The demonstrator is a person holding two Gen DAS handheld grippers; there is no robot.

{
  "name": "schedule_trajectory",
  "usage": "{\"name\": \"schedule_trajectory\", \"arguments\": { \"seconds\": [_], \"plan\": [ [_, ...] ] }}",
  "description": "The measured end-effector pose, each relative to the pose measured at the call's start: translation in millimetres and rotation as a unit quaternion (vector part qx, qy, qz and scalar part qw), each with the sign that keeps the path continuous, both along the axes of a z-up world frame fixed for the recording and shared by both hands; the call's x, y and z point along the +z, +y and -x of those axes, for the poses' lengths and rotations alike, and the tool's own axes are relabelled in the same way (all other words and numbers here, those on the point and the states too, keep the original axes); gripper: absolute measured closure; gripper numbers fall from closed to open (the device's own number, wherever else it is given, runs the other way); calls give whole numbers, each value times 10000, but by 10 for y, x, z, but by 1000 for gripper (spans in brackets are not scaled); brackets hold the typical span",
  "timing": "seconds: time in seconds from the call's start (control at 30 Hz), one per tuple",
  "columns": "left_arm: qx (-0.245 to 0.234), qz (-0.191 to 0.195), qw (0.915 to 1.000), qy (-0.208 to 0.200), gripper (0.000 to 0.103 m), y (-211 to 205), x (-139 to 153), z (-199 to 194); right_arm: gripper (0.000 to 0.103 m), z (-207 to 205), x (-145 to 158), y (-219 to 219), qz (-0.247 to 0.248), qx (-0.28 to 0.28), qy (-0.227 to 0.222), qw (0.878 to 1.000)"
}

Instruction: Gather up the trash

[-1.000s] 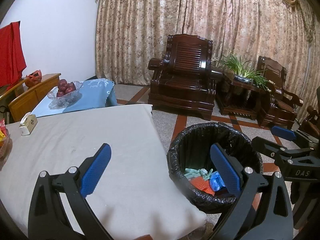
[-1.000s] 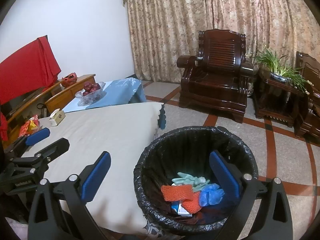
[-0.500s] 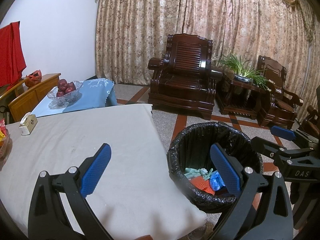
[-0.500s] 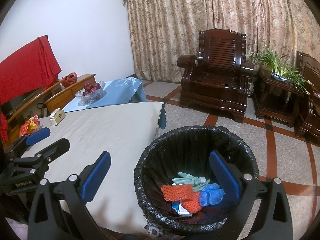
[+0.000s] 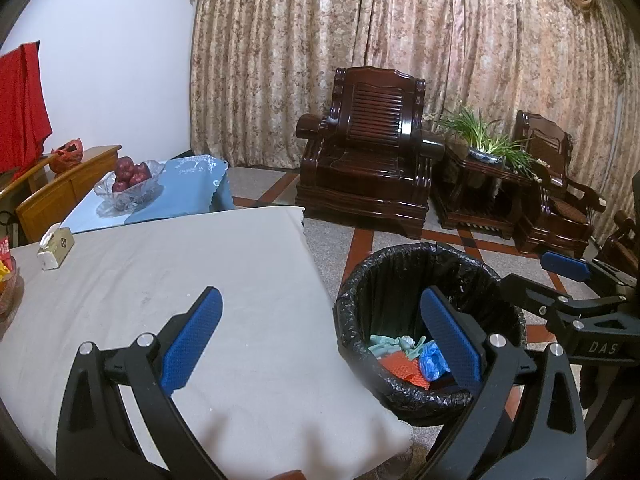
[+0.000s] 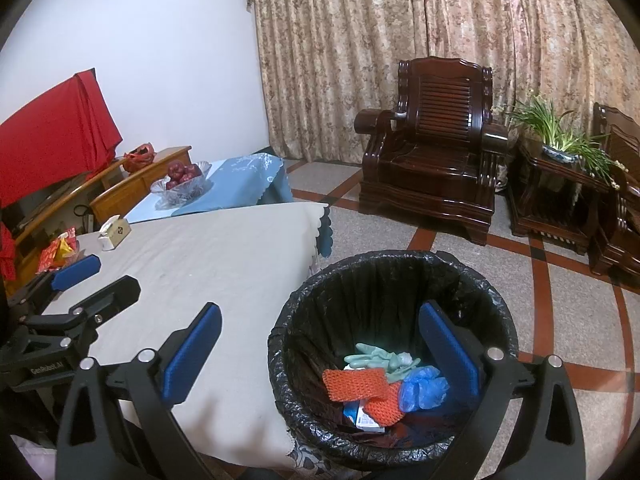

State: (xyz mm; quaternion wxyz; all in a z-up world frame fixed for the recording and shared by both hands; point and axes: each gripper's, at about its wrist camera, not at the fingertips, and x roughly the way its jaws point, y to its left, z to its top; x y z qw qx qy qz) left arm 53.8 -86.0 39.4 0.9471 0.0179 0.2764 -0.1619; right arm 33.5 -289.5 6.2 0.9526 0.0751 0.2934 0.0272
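Note:
A bin lined with a black bag point(image 6: 360, 280) point(image 5: 384, 272) stands on the floor at the table's near right corner. Inside lie an orange net point(image 6: 356, 386), pale green gloves point(image 6: 376, 360), a blue plastic wad point(image 6: 424, 390) and a small carton point(image 6: 366, 420). My left gripper point(image 5: 320, 344) is open and empty over the table's corner and bin rim. My right gripper point(image 6: 320, 354) is open and empty above the bin's left rim. Each gripper shows in the other's view: the right one point(image 5: 568, 280), the left one point(image 6: 76, 280).
The table has a beige cloth point(image 5: 180, 272), with a tissue box point(image 5: 56, 246) and snack packets point(image 6: 58, 248) at its far left. A glass bowl of red fruit point(image 5: 130, 184) sits on a blue-clothed table. Dark wooden armchairs point(image 5: 368, 160) and a potted plant point(image 5: 488, 144) stand by the curtain.

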Motion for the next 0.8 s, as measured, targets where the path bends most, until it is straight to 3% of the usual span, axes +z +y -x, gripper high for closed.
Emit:
{"name": "schedule_trajectory", "arguments": {
  "seconds": [0.8],
  "plan": [
    [4,-4,10000,-1,6,10,13,-11,6,-9,-7,7,0,3,-13,10000]
  ]
}}
